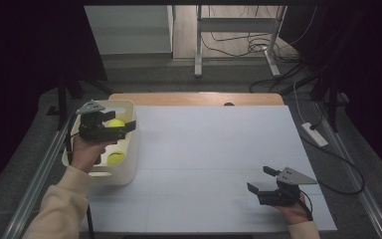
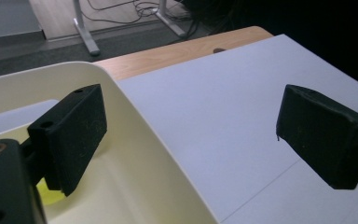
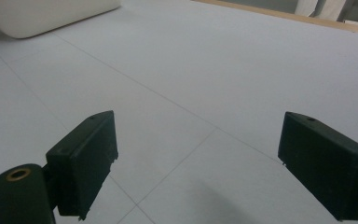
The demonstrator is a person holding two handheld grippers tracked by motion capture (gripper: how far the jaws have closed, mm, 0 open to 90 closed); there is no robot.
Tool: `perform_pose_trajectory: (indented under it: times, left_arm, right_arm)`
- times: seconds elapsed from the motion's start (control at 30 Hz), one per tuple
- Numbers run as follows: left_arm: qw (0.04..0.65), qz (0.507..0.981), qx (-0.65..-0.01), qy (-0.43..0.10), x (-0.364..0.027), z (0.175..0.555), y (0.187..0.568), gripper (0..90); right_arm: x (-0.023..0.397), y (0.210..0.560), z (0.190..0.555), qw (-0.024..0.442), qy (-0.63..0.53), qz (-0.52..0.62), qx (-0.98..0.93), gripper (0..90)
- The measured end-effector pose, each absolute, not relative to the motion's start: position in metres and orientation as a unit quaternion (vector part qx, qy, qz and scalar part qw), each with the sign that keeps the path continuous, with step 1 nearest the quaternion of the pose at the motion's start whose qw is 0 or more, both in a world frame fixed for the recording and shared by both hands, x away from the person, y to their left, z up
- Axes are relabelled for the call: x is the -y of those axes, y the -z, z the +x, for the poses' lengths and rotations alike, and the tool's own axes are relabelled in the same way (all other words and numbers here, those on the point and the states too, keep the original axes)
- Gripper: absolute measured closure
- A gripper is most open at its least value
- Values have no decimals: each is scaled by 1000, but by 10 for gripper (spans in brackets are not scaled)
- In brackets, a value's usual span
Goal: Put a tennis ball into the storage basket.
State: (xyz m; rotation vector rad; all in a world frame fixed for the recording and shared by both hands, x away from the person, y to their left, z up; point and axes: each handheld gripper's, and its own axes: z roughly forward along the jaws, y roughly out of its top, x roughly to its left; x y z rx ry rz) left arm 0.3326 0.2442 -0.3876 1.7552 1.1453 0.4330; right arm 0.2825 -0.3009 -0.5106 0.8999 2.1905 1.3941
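The white bench (image 1: 214, 164) stretches wide under both arms, and at its left edge sits a cream tub (image 1: 129, 164) with two yellow-green tennis balls inside, one (image 1: 115, 158) lying free on the tub's floor and another (image 1: 114, 123) just behind the left tongs (image 1: 122, 130). Those left tongs hang over the tub's right wall with their jaws spread and nothing between them (one jaw inside the tub, one out over the bench). The right tongs (image 1: 261, 180) rest low near the bench's front right, well apart from the tub, jaws wide and empty.
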Motion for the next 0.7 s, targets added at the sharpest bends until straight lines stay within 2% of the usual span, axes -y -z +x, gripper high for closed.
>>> perform_pose_trajectory:
  times: [0.7]
  left_arm:
    - [528,725,-417,-149,-221,305,395,97]
  right_arm:
    - [301,509,282,194,-504,321,-778,118]
